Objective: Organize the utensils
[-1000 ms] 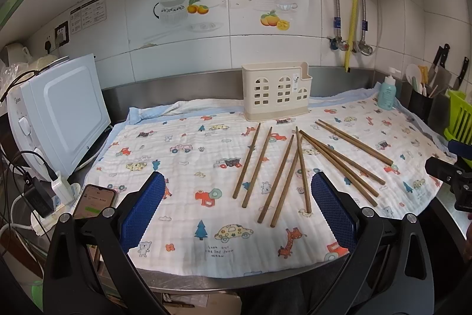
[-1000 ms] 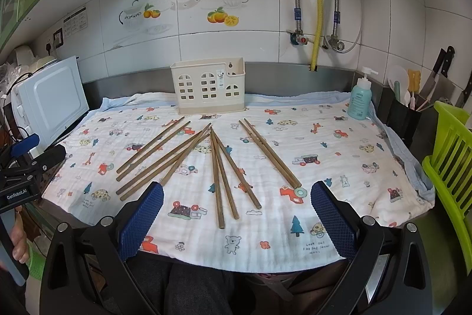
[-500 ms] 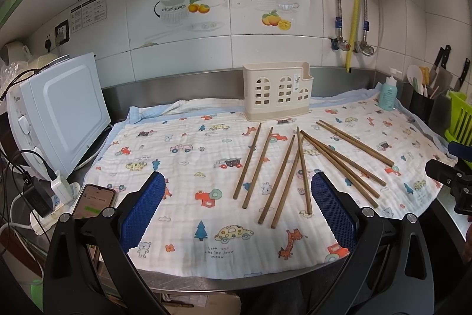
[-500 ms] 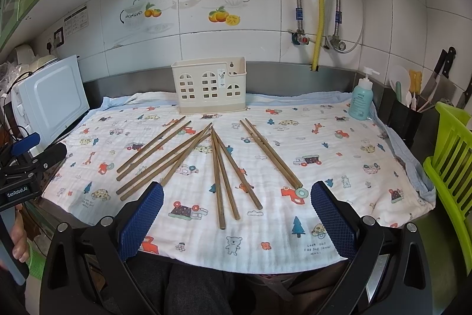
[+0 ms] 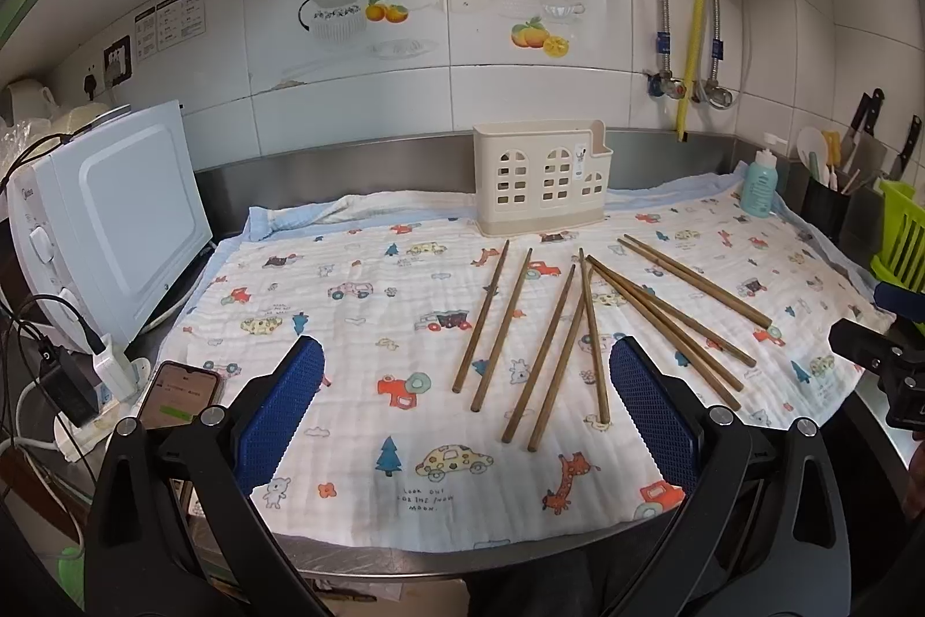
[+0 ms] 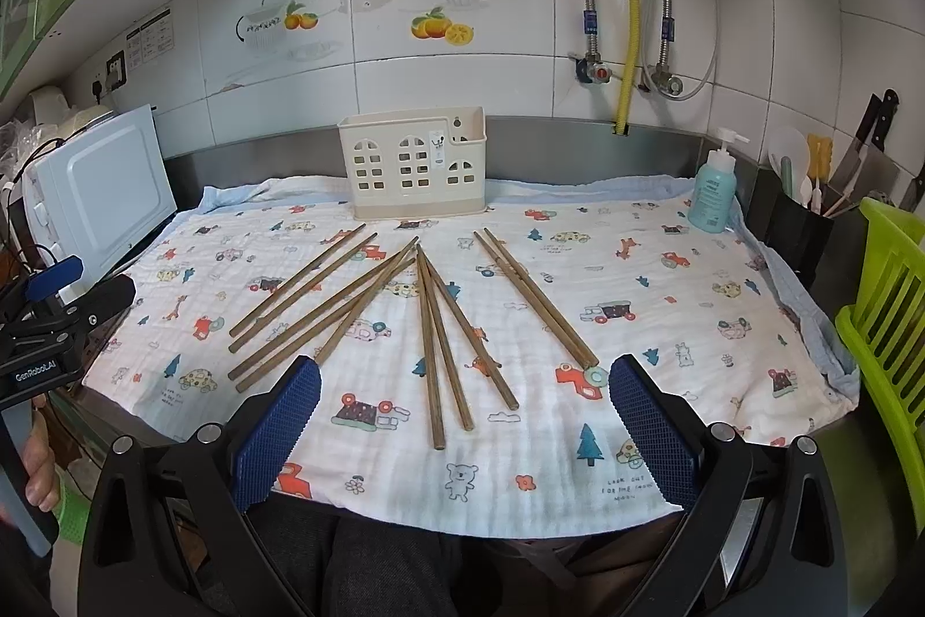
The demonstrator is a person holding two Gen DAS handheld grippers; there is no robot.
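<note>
Brown wooden chopsticks [image 6: 430,345] are lying loose across the middle of the cartoon-printed cloth [image 6: 665,305], long thin sticks with a dull matte grain, fanning out in rough groups: a pair on the left angling up toward the back, a crossing bunch in the centre whose far tips are meeting, and a tight pair [image 6: 535,296] on the right lying touching side by side. From the left wrist view the same chopsticks [image 5: 543,351] are spreading out ahead and to the right of the camera. Behind them, near the steel backsplash, a cream plastic utensil holder [image 6: 413,163] with arched window cut-outs is standing upright on the cloth, well apart from the nearest stick tips. The left gripper [image 5: 465,412] is hovering low over the cloth's front edge, its blue pads [image 5: 277,403] spread wide, gripping nothing. The right gripper [image 6: 462,423] is hanging likewise at the front edge, jaws wide apart and empty, with the near ends of the centre sticks lying between its fingers. A white microwave [image 6: 101,189] is sitting off to the left, a teal pump bottle [image 6: 714,200] at the back right.
</note>
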